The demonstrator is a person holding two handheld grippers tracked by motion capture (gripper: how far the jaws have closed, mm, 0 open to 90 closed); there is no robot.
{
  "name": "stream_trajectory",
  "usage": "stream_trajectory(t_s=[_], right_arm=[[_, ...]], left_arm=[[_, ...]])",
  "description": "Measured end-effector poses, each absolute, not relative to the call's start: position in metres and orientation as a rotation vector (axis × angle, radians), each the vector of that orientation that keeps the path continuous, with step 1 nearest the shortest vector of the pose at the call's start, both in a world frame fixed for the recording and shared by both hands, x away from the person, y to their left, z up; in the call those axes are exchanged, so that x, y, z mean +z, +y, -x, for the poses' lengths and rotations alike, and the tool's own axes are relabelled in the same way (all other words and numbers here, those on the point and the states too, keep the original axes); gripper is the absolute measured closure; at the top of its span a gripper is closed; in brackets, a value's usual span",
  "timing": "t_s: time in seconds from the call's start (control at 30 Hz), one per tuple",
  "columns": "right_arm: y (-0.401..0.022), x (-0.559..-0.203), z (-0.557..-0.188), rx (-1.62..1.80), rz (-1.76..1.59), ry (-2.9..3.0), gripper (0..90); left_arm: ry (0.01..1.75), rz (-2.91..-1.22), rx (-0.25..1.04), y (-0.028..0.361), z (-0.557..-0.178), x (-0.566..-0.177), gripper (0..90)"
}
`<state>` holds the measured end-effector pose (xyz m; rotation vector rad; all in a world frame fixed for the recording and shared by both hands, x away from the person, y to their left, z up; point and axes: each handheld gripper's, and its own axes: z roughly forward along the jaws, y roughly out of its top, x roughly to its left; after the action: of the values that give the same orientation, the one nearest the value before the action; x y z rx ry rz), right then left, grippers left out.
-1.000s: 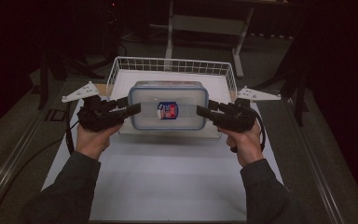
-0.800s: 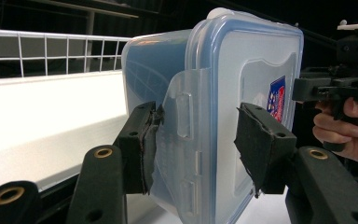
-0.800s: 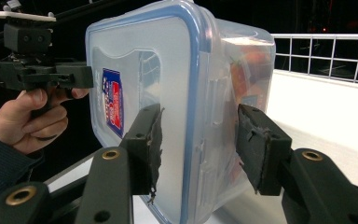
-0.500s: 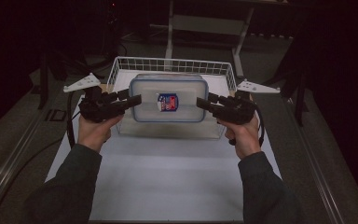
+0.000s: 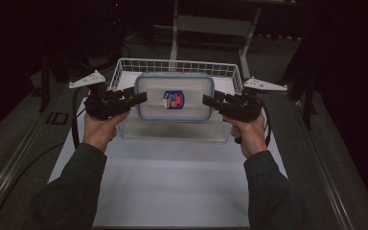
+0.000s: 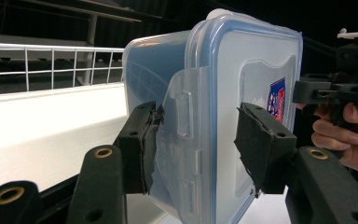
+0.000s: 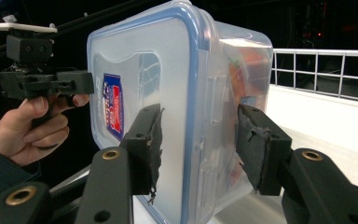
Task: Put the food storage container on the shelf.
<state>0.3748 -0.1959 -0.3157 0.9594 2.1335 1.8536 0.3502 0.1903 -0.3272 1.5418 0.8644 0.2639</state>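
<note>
Both grippers, left (image 5: 141, 98) and right (image 5: 207, 100), clamped the container (image 5: 175, 98), had carried it over the basket (image 5: 124, 67), apparently for lowering in.

Dark room, grey floor (image 5: 14, 143) — metal table frame (image 5: 211, 24)

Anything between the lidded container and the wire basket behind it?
Nothing visible. Both grippers, left and right, clamp the ends of the container, which sits lifted just in front of the wire basket. The near rim of the basket is the one edge it must pass over.
</note>
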Motion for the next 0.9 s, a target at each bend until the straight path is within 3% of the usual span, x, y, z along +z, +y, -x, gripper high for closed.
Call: stream_trajectory(t_s=[0.9], right_arm=[[-0.192, -0.329, -0.415, 1.872, -1.146, 2.083, 51.2]], left_arm=[[0.985, -1.48, 0.257, 0.187, -0.395, -0.33, 48.6]])
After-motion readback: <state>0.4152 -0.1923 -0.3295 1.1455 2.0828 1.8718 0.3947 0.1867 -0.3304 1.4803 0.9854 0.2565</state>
